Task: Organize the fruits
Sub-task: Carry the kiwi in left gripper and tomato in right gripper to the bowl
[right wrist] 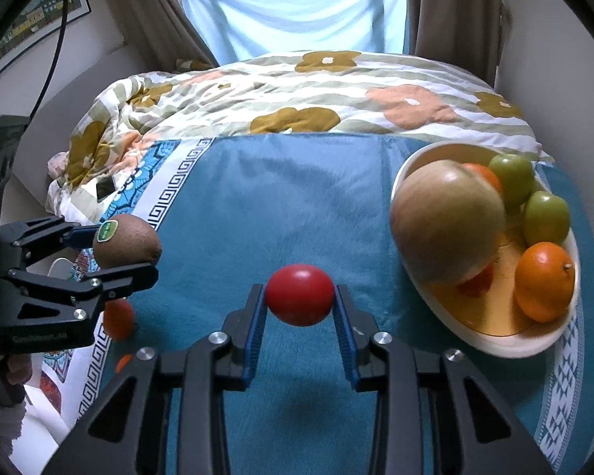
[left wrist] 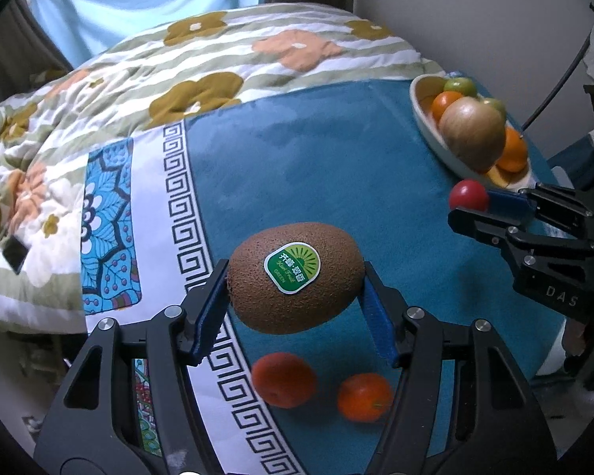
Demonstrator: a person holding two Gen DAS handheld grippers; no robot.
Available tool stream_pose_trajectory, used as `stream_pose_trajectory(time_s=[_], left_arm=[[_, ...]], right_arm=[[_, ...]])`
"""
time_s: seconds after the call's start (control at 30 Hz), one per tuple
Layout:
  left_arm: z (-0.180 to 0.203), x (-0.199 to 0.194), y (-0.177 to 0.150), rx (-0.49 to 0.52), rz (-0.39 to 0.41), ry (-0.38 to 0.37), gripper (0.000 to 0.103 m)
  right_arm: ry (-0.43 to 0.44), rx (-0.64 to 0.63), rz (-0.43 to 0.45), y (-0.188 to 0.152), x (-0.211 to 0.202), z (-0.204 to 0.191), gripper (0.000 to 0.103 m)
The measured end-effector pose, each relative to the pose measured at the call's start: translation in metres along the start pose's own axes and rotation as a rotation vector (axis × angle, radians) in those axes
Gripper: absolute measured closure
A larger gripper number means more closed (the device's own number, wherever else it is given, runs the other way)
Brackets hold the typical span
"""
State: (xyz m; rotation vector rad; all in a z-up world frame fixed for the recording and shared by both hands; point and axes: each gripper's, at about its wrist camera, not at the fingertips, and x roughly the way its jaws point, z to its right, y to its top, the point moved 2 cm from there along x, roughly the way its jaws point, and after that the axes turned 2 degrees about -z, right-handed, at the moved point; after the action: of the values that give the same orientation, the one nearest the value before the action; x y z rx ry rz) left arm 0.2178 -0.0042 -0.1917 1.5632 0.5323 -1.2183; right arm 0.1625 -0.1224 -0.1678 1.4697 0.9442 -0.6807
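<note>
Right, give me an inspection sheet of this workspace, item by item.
Surface: teal cloth with a white key-pattern border, laid against a floral quilt.
Job's things: kiwi and small red fruit, both lifted clear of the cloth; white bowl holding an apple, oranges and green fruits; two loose oranges on the cloth.
Clutter: dark phone on the quilt.
Grippers: left tool shut on the kiwi; right tool shut on the red fruit.
Cables: black cable along the wall.
Surroundings: curtains, window, framed picture.
</note>
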Motion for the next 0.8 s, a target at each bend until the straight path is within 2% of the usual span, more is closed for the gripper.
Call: stream_pose_trajectory(time_s=[0.23, 0.43, 0.8], left_arm=[[0.027, -0.025, 0.022, 0.007, 0.038, -0.034, 0.036], [0.062, -0.042, 0.048, 0.042, 0.08, -0.047, 0.036], [0.139, -0.041, 0.095, 0.094, 0.11, -0.081, 0.036]], right_arm=[[0.005, 0.033, 0.035, 0.005, -0.037, 0.018, 0.072], [-0.012, 0.055, 0.058, 0.011, -0.073, 0.049, 0.072], [-0.052, 0.071, 0.072, 0.022, -0.11, 0.123, 0.072]])
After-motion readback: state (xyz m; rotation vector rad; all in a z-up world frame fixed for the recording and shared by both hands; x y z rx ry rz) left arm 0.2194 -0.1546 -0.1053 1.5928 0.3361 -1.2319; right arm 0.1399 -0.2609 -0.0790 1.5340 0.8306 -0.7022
